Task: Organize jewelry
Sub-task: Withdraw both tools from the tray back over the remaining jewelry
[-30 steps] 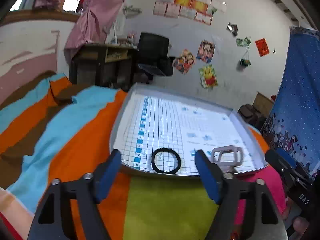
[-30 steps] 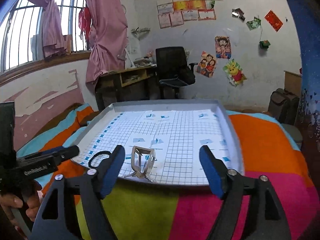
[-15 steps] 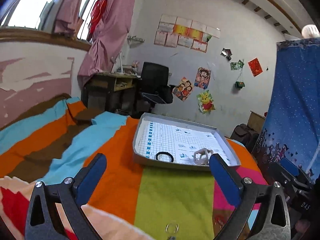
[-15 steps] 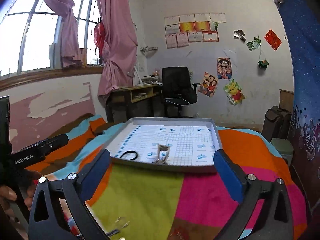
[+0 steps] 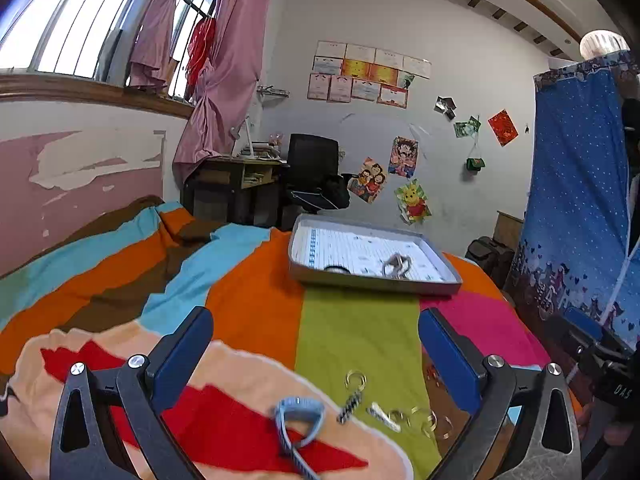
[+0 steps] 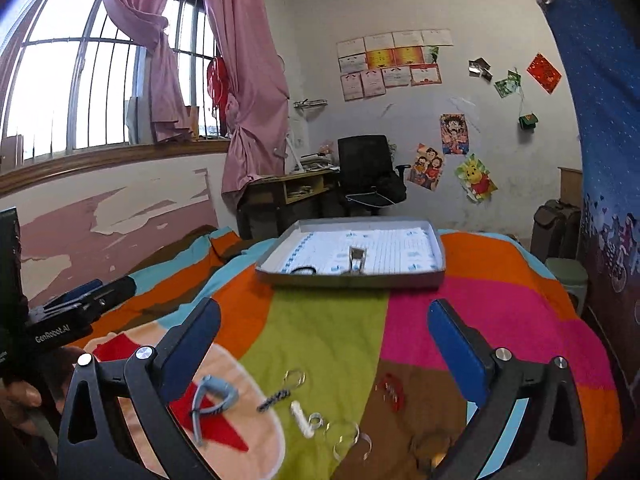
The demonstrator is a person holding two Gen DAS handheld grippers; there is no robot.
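Sunlit bedroom: barred window (image 6: 80, 80) and pink curtains (image 6: 248, 92) on the left wall, a desk (image 6: 288, 192) and black office chair (image 6: 364, 172) at the back, cartoon posters (image 6: 476, 178) and paper sheets on the white wall, a blue starred cloth (image 5: 580, 208) hanging at the right. Everything sits on a bed under a soft blanket (image 5: 360, 328) striped in blue, orange, green and pink.

Nearest the cameras, loose jewelry lies scattered on that blanket. Farthest left is a pale blue wristband (image 5: 298, 420), bent and rubbery-looking, probably light and springy; pinching its looped end seems the surest hold. Next comes a small braided charm on a ring (image 5: 352, 394), then a white clasp-like piece (image 6: 302, 416) and several thin metal rings (image 5: 430, 420), and a small red beaded piece (image 6: 390, 392) toward the right. The rings are likely slippery and may sink into the soft blanket, so they want a grip across the rim rather than a scoop.

Farther back stands a grey tray (image 5: 372, 280) lined with gridded paper, already holding a black band (image 6: 304, 270) to the left and a pale squarish bracelet (image 6: 357, 258) beside it.

Both tools hang above the scattered pieces, well short of the tray. The left gripper (image 5: 316, 352) and right gripper (image 6: 326, 344) have just been opening; their jaws stand wide, nothing between them.
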